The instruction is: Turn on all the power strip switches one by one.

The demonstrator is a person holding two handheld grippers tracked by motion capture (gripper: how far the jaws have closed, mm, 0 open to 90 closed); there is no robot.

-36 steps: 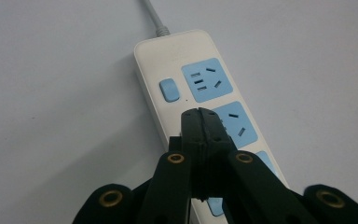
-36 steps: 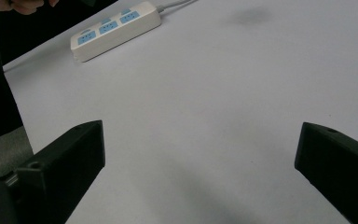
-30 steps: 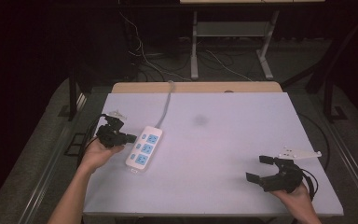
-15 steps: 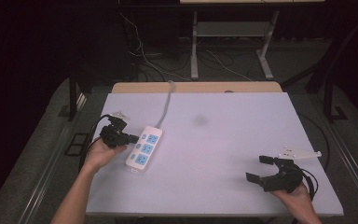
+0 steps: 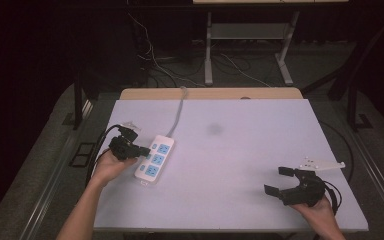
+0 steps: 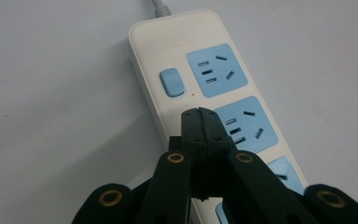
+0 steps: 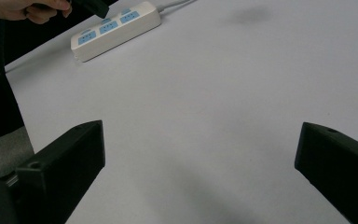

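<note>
A white power strip (image 5: 154, 158) with blue sockets lies on the left part of the pale table (image 5: 230, 165); its grey cord (image 5: 179, 112) runs off the far edge. My left gripper (image 5: 144, 149) is shut, tips over the strip's left edge. In the left gripper view the closed jaws hang just above the strip (image 6: 200, 79), between its blue switch (image 6: 172, 82) and the middle socket (image 6: 242, 123). My right gripper (image 5: 279, 181) stands open near the front right, nothing between its jaws. The right gripper view shows the strip (image 7: 116, 29) far off at top left.
A dark smudge (image 5: 214, 129) marks the table's middle. Beyond the far edge are a wooden strip (image 5: 210, 93), floor cables and a metal stand (image 5: 247, 55). A person's hand (image 7: 28, 9) holds the left gripper.
The left gripper has edged slightly toward the power strip. The right gripper has stayed put.
</note>
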